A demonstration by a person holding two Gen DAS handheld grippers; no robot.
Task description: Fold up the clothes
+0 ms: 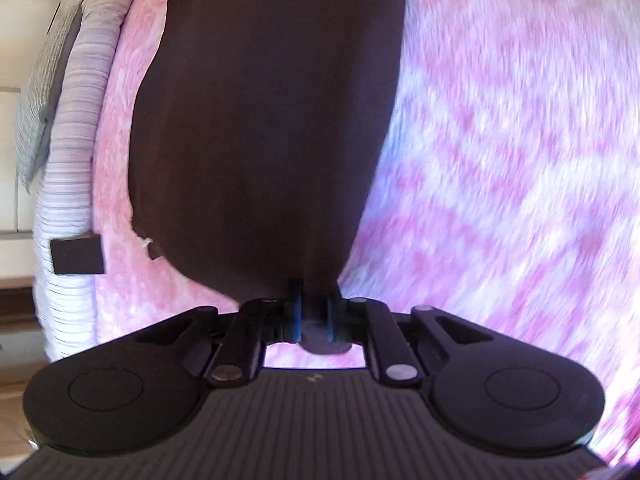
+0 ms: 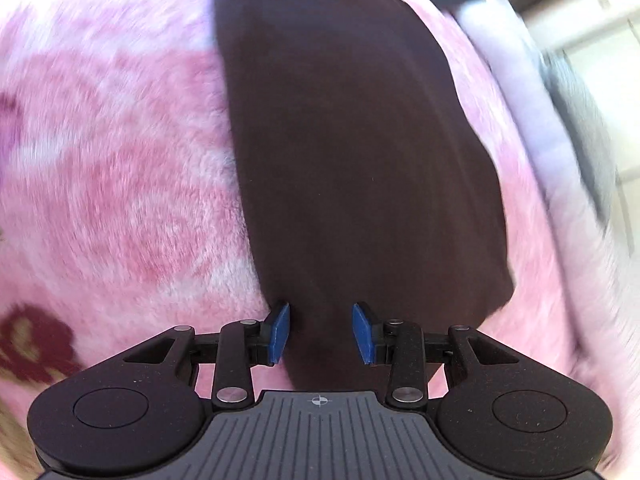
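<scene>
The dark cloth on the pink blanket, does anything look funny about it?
A little. A small white thread sticks out at the lower left edge of the dark cloth, beside a small dark flap. Otherwise it lies on the pink blanket with nothing torn or spilled.

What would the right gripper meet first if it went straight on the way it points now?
Most likely the dark brown garment: it lies between the right gripper's blue pads and runs on ahead over the pink blanket. The jaws stand apart; whether they touch cloth is unclear.

Each black tool (image 1: 314,304) (image 2: 320,330) has blue pads, silver pivot screws, ribbed grey base.
</scene>
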